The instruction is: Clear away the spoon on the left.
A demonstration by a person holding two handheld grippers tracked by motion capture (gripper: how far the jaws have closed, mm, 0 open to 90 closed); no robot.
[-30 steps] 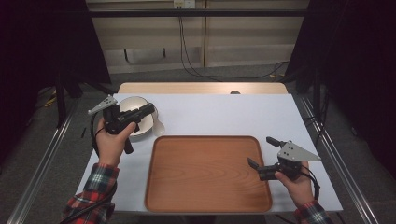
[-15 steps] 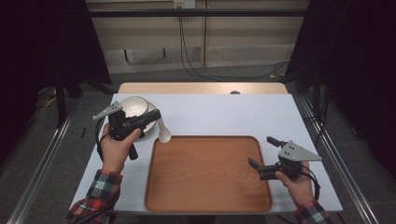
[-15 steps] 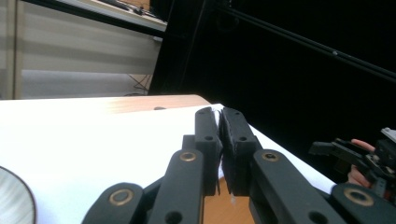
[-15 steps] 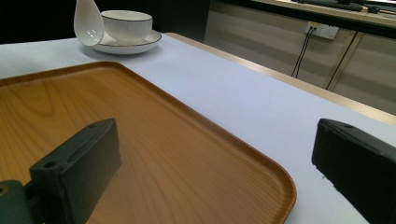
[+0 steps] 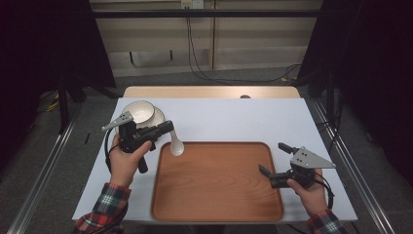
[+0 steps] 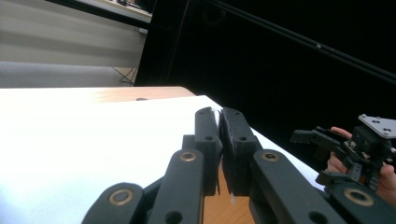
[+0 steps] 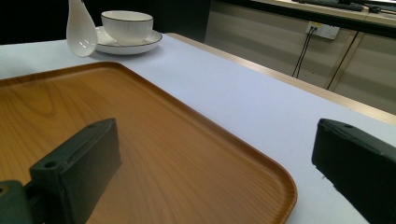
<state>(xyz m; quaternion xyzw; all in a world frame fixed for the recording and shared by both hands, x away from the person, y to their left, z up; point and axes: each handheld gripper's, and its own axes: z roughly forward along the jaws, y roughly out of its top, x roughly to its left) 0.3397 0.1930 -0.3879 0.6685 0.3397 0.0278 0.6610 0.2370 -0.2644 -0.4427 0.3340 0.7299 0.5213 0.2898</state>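
The left gripper (image 5: 168, 130) is clamped on the handle of a white spoon (image 5: 176, 146), which hangs bowl-down just over the far left corner of the wooden tray (image 5: 219, 195). The spoon is off the worktop (image 5: 234, 119) but not yet set down, so the work looks about halfway: the lift is done, the placing on the tray is left. The white bowl (image 5: 139, 111) sits on its saucer (image 5: 157, 117) beside the tray, untouched. The right gripper (image 5: 272, 161) waits with jaws apart and empty over the tray's right edge.
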